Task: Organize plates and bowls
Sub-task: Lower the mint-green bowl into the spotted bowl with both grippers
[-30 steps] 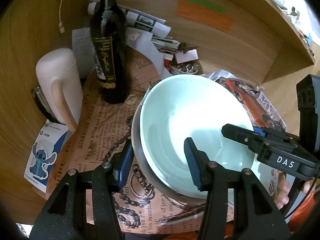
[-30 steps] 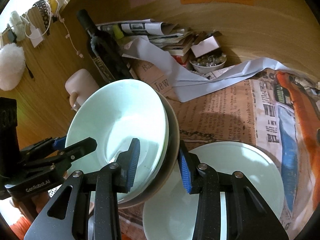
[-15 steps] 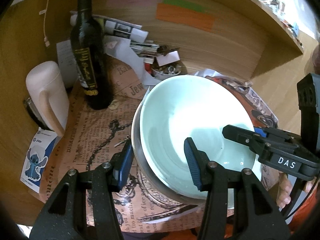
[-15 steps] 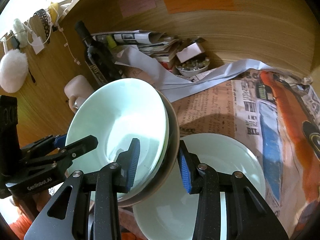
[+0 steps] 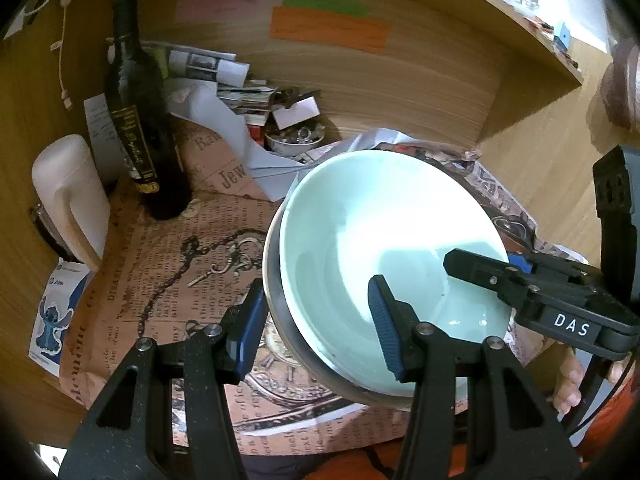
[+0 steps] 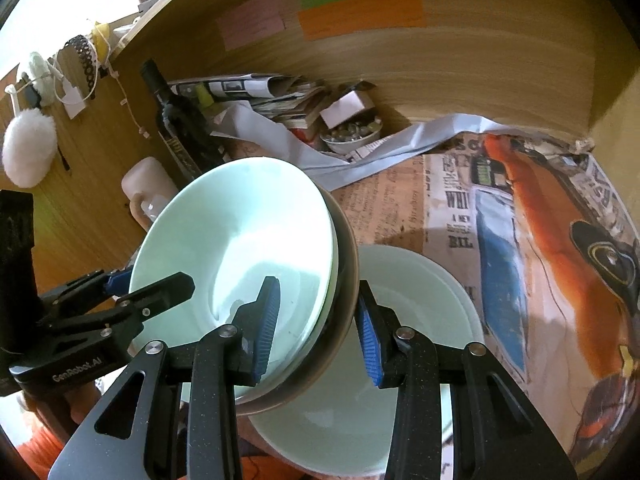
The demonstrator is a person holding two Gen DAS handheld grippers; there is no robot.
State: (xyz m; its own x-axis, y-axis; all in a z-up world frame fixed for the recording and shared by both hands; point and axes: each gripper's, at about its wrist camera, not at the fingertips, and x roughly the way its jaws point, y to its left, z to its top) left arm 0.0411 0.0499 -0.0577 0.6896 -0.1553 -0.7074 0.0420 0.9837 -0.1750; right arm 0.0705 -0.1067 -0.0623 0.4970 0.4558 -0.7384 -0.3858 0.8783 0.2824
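Above the newspaper-covered desk (image 5: 168, 280), left claw (image 5: 316, 328) and right claw (image 6: 316, 332) each clamp opposite rims of the stacked bowls (image 6: 240, 248), partly closed, sharing the load; likely headed onto the pale plate (image 6: 420, 304) below.

Pale mint bowl (image 5: 384, 232), grey-brown outer bowl (image 6: 346, 264), blue-padded black tongs (image 5: 318, 324).

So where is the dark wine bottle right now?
The wine bottle stands upright at the left back of the newspaper-covered desk, beside the cream mug, behind the held bowls.
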